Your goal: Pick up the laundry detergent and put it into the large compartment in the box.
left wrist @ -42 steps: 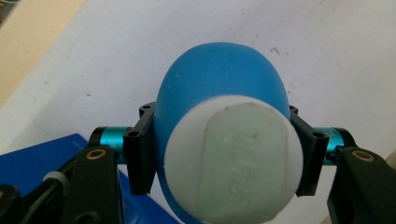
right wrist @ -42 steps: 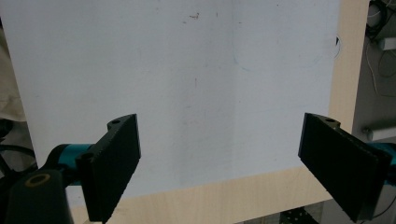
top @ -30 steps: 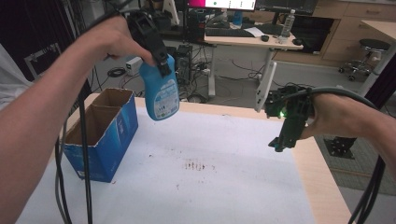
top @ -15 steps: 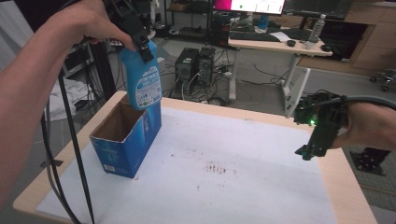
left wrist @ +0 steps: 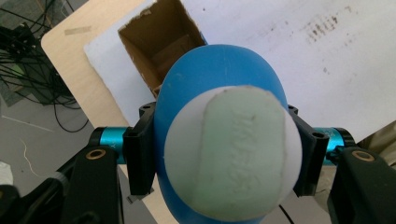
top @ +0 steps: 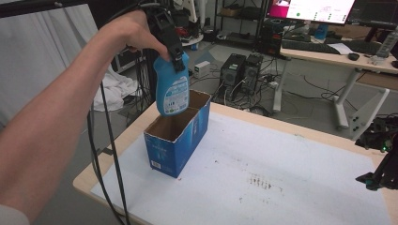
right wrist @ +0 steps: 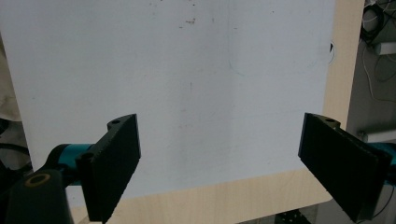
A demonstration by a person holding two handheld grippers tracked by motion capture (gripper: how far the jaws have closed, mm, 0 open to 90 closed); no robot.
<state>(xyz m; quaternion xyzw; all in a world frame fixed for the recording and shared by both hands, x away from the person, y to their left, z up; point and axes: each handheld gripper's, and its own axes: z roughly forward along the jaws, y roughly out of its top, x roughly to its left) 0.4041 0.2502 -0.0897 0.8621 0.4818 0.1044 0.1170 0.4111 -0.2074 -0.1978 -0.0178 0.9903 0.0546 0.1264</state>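
I count one bottle, blue, clamped in my left claw right above the box. One box, open-topped, on the one white sheet covering the one table. Two claws in all: my right claw hangs wide open, well to the right of the box. Behind the box, on the floor, two computer towers.

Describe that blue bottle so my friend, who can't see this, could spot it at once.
Start at the table with its white sheet; near the left end stands an open blue box. Right above its opening hangs the bottle, upright, gripped at the neck by the left gripper. It is the one thing held in the air: rounded blue plastic, a label on its front, a pale cap.
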